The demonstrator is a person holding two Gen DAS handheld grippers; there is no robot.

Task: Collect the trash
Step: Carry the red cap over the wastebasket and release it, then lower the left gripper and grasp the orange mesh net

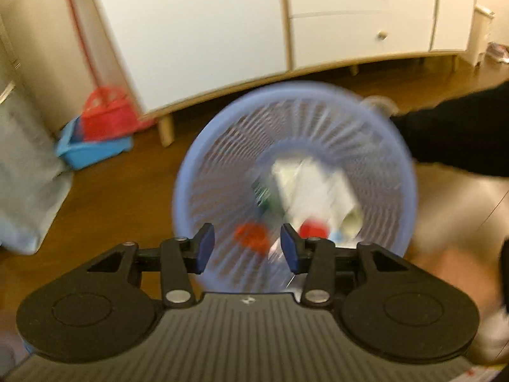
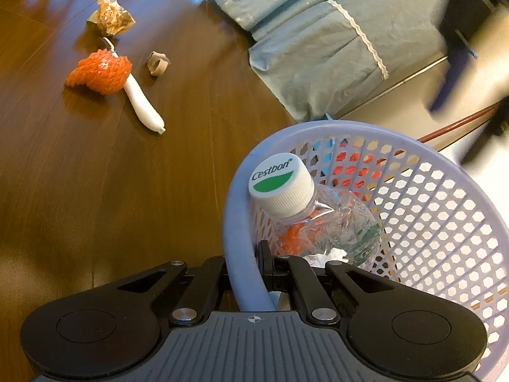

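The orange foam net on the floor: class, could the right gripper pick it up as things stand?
Probably not yet. The right gripper is shut on the basket rim, so its fingers are occupied. The orange foam net lies uncovered on open floor, well apart.

the left gripper (image 1: 247, 248) hangs over a wooden floor (image 1: 121, 197) with its blue-padded jaws parted and nothing between them. just beyond the jaws sits a lilac mesh basket (image 1: 222, 146), blurred by motion, seen from above. inside it lie white crumpled paper (image 1: 313, 187), two red-orange bits (image 1: 251, 237) and something dark green, too smeared to name. a black sleeve (image 1: 458, 133) reaches in from the right to the basket's far rim. behind stands a white cabinet (image 1: 203, 38) on pale wooden legs, with round knobs on its drawers. at left, a red basket (image 1: 106, 113) rests in a blue tray (image 1: 92, 149), beside pale grey cloth (image 1: 28, 172).
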